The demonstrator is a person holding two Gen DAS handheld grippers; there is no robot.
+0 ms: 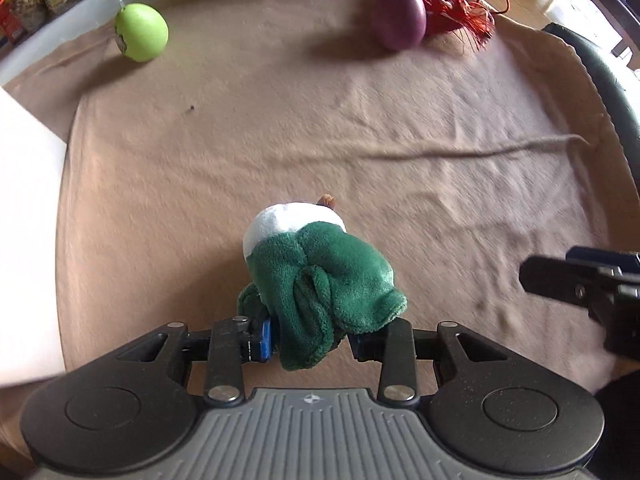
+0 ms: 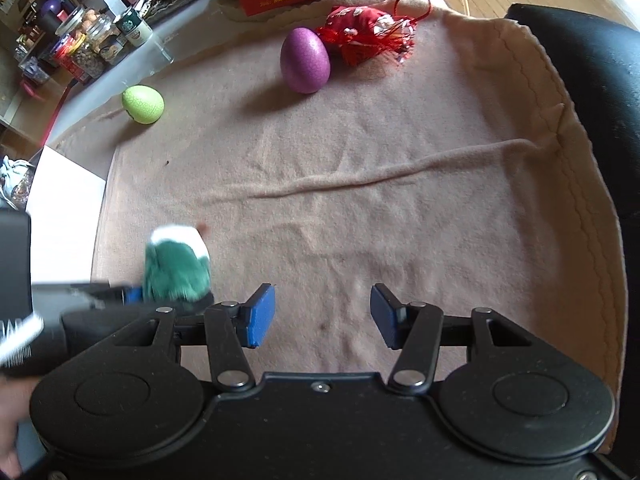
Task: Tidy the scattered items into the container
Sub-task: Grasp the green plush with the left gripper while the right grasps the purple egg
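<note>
Clamped between my left gripper's [image 1: 312,338] fingers is the green-and-white plush toy [image 1: 316,268], held above the beige blanket [image 1: 360,140]. My right gripper's [image 2: 323,316] fingers stand apart, gripping nothing. Beyond the plush toy, the green egg [image 1: 141,32] and purple egg [image 1: 401,15] rest on the blanket, well apart; the red pouch [image 2: 366,34] touches the purple egg.
</note>
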